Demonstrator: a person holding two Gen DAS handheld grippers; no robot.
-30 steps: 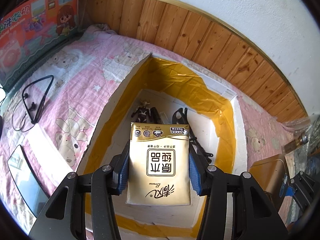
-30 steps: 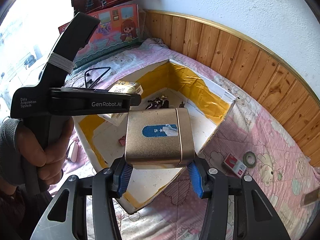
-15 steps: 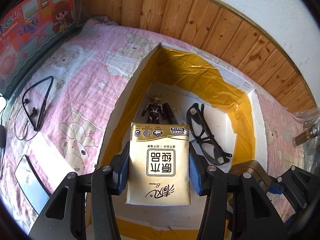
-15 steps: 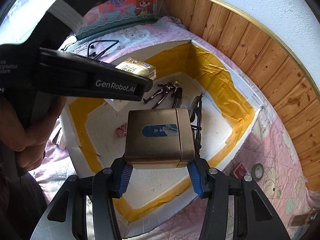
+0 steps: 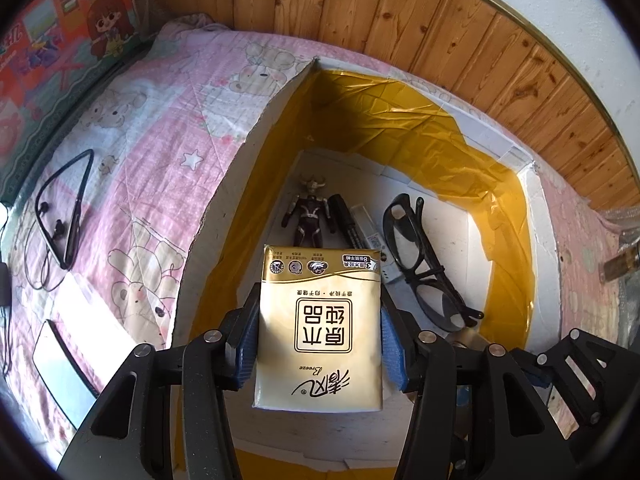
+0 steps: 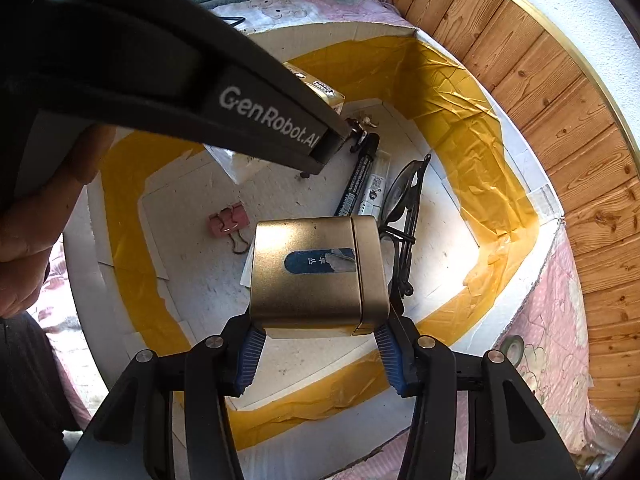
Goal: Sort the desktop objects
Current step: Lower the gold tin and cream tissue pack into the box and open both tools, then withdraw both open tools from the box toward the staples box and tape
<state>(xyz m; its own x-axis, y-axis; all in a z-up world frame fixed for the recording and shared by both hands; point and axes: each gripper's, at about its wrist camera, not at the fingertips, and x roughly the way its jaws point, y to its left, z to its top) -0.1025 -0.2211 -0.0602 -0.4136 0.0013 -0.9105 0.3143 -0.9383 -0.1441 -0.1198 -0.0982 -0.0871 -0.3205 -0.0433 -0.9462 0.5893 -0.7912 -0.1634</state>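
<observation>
My left gripper (image 5: 318, 340) is shut on a gold tissue pack (image 5: 318, 328) and holds it above the white box (image 5: 256, 148) lined with yellow tape. My right gripper (image 6: 318, 336) is shut on a gold metal tin (image 6: 318, 272) with a blue label, also above the box (image 6: 520, 216). On the box floor lie a dark toy figure (image 5: 308, 216), a black pen (image 5: 346, 220), black glasses (image 5: 424, 264) and a pink binder clip (image 6: 228, 222). The left gripper body (image 6: 160, 80) crosses the right wrist view, with the tissue pack (image 6: 320, 90) behind it.
The box sits on a pink cartoon-print blanket (image 5: 140, 152) against a wooden wall panel (image 5: 440, 32). A black neckband earphone (image 5: 60, 216) and a phone (image 5: 60, 368) lie left of the box. A toy carton (image 5: 52, 40) stands at the far left. A tape roll (image 6: 512, 346) lies right of the box.
Both grippers have moved forward over the box with their loads still held. The box interior now fills more of each view, and the binder clip has come into sight.
</observation>
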